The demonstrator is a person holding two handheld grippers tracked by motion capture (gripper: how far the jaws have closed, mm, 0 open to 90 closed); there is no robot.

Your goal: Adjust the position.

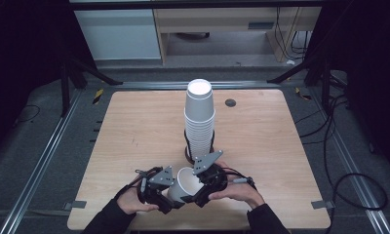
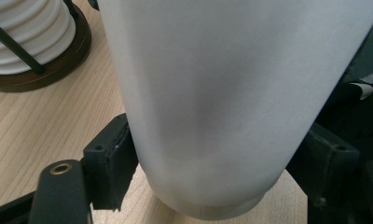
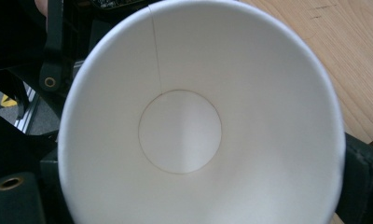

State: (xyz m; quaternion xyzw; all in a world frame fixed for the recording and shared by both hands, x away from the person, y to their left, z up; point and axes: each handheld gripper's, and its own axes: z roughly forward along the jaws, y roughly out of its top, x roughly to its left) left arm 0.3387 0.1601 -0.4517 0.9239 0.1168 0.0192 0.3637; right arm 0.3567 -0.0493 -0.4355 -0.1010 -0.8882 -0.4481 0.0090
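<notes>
A white paper cup (image 1: 185, 183) hangs on its side just above the table's front edge, between my two grippers. My left gripper (image 1: 169, 199) is shut on the cup's lower wall near the base; in the left gripper view its fingers (image 2: 111, 163) press against the cup (image 2: 222, 93) from both sides. My right gripper (image 1: 199, 189) grips the cup at the mouth end. In the right gripper view I look straight into the empty cup (image 3: 184, 130), whose rim sits between the pads (image 3: 364, 172) of my right gripper (image 3: 198, 186).
A tall stack of upside-down white cups (image 1: 199, 122) stands in a dark wire holder (image 1: 188, 155) at the middle of the wooden table (image 1: 134, 126), just behind my grippers. The holder's round base (image 2: 70, 58) lies close to the left gripper. A small dark grommet (image 1: 230, 103) sits at the back.
</notes>
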